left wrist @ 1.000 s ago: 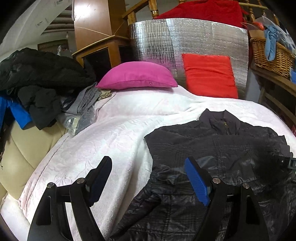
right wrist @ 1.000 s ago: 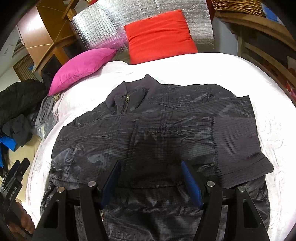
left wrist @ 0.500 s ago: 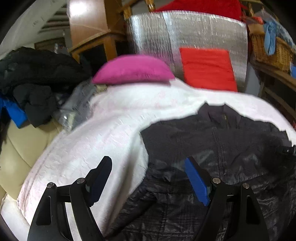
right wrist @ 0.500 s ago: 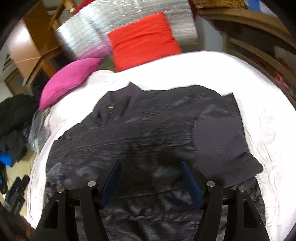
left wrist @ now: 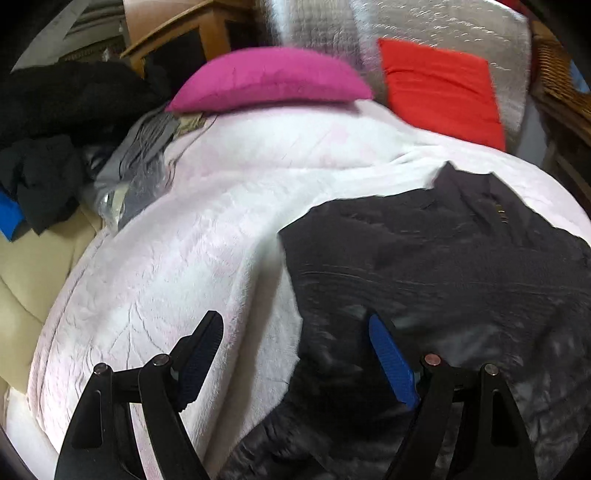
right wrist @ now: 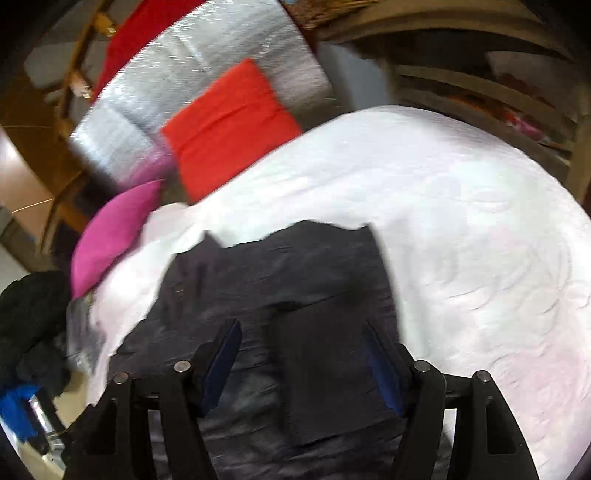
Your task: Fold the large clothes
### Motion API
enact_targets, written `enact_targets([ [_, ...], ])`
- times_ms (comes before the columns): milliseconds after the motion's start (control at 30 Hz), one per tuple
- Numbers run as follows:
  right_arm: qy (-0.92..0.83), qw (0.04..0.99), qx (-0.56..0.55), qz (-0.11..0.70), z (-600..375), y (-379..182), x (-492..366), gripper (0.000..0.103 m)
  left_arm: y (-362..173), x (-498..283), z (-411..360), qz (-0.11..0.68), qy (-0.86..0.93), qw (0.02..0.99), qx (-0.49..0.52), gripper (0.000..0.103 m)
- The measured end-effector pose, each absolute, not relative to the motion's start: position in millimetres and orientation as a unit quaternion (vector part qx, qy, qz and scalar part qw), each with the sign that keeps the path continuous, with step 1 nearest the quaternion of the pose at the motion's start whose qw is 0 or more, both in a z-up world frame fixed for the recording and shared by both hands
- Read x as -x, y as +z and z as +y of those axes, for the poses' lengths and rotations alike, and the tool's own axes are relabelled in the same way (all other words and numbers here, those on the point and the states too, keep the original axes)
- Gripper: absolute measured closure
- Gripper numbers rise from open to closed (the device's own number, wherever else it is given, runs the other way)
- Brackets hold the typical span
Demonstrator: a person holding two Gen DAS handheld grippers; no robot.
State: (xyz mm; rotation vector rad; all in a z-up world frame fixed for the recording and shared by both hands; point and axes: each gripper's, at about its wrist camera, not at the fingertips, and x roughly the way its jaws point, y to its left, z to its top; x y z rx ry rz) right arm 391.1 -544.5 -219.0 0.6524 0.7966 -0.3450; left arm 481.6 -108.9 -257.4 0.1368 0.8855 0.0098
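A dark quilted jacket (left wrist: pixel 443 280) lies spread flat on a white blanket (left wrist: pixel 207 236) that covers the bed, its collar and zip pointing toward the cushions at the far end. In the right wrist view a ribbed sleeve cuff (right wrist: pixel 328 369) is folded across the jacket's body and lies flat on top of it. The left gripper (left wrist: pixel 295 354) hangs over the jacket's near left edge with its jaws spread wide; one blue-padded finger is over the bare blanket and the other over the dark fabric, and neither pad presses on anything. The right gripper (right wrist: pixel 303 365) hovers above the folded cuff, its jaws opening, with the cuff showing in the gap between the fingers but not pinched by them. At the head of the bed a magenta pillow (left wrist: pixel 269 79) lies on the blanket, and just beside it a red cushion (left wrist: pixel 439 92) leans against a silver quilted panel (left wrist: pixel 424 26). Off the left side of the bed a heap of black clothes (left wrist: pixel 59 107) sits on a cream surface, with some grey garments (left wrist: pixel 147 147) tucked against the blanket's edge. Wooden furniture (right wrist: pixel 480 74) stands along the right side of the bed; both views are blurred.
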Motion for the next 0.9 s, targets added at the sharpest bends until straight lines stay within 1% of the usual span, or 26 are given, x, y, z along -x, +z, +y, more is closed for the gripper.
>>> enact_targets([
  [100,-0.186,0.843,-0.311,0.398,-557,-231,-395,0.029,-257,-486,-102,0.437,-0.002,0.899,-0.038,0.021],
  [200,-0.179,0.841,-0.293,0.419,-553,-245,-402,0.029,-261,-486,-107,0.439,-0.022,0.897,-0.042,0.021],
  [233,-0.186,0.843,-0.268,0.428,-547,-249,-406,0.032,-262,-489,-107,0.440,-0.025,0.896,-0.042,0.024],
  [267,-0.191,0.845,-0.250,0.433,-542,-251,-409,0.049,-263,-489,-108,0.440,-0.031,0.897,-0.039,0.029],
  [300,-0.198,0.847,-0.219,0.441,-534,-251,-413,0.056,-263,-489,-110,0.440,-0.045,0.896,-0.034,0.048],
  [333,-0.211,0.847,-0.190,0.449,-527,-249,-415,0.066,-262,-488,-112,0.442,-0.054,0.895,-0.032,0.062],
  [367,-0.216,0.848,-0.179,0.449,-525,-248,-414,0.073,-261,-488,-114,0.440,-0.056,0.895,-0.034,0.064],
  [433,-0.223,0.854,-0.167,0.438,-524,-239,-408,0.083,-258,-485,-116,0.432,-0.046,0.900,-0.041,0.065],
  [467,-0.226,0.857,-0.171,0.430,-525,-234,-403,0.087,-256,-484,-116,0.429,-0.044,0.901,-0.042,0.065],
  [533,-0.235,0.863,-0.172,0.413,-528,-224,-396,0.088,-250,-483,-117,0.421,-0.039,0.905,-0.045,0.065],
  [567,-0.241,0.863,-0.161,0.413,-529,-225,-395,0.088,-249,-482,-118,0.419,-0.033,0.906,-0.050,0.061],
  [600,-0.237,0.859,-0.164,0.422,-531,-230,-395,0.088,-251,-483,-118,0.423,-0.028,0.904,-0.055,0.044],
  [633,-0.224,0.853,-0.184,0.435,-536,-240,-396,0.088,-254,-485,-120,0.431,-0.023,0.900,-0.063,0.035],
  [700,-0.213,0.845,-0.208,0.445,-540,-248,-396,0.087,-257,-485,-121,0.431,-0.019,0.899,-0.072,0.035],
  [800,-0.201,0.853,-0.237,0.419,-545,-231,-388,0.087,-248,-480,-120,0.421,-0.016,0.904,-0.075,0.035],
  [833,-0.191,0.860,-0.243,0.406,-545,-224,-386,0.084,-245,-477,-119,0.416,-0.016,0.906,-0.073,0.035],
  [900,-0.177,0.878,-0.233,0.378,-537,-209,-379,0.065,-236,-471,-121,0.403,-0.024,0.912,-0.071,0.032],
])
